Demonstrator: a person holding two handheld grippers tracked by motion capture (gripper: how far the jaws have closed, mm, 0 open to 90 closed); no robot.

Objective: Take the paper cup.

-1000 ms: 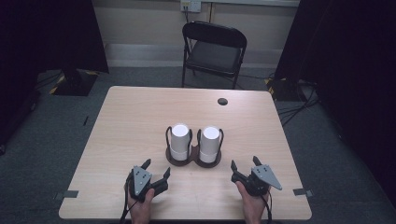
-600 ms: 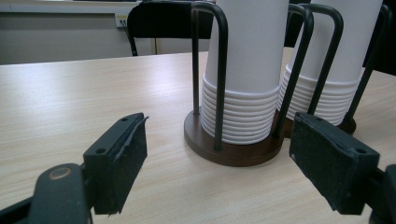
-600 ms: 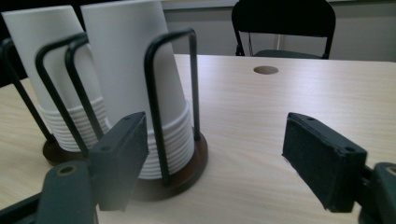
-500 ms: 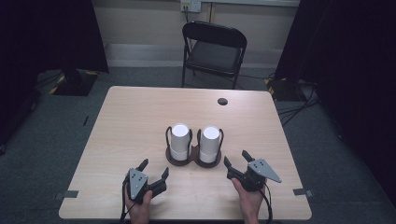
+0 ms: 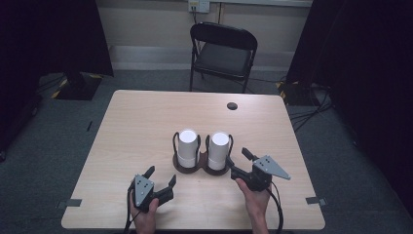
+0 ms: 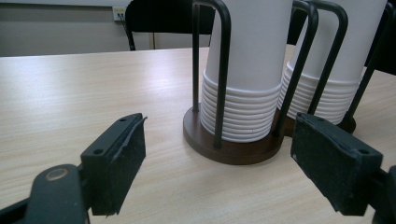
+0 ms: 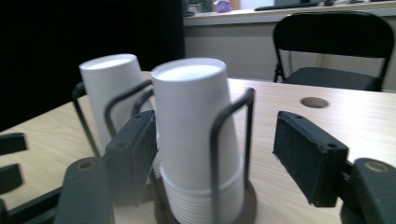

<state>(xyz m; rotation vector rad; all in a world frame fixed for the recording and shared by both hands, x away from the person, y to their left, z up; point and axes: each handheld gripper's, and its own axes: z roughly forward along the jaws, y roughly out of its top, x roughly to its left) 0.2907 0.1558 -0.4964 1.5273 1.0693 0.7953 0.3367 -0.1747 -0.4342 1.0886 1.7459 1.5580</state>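
Between right fingers [image 7: 308, 158]: cup stack [image 7: 196, 140].

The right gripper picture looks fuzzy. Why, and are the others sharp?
In the right gripper view the near jaws and cup stack are soft, likely from motion. The left gripper view is crisp on the cups and holder. The high view is dim, with dark room edges.

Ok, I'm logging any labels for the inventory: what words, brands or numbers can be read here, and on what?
None can be read.
Cup stacks and: plain white, no print.
Wire holder: no label.
Items on the far shelf: too blurred to read.
Wall outlet: no readable marking.
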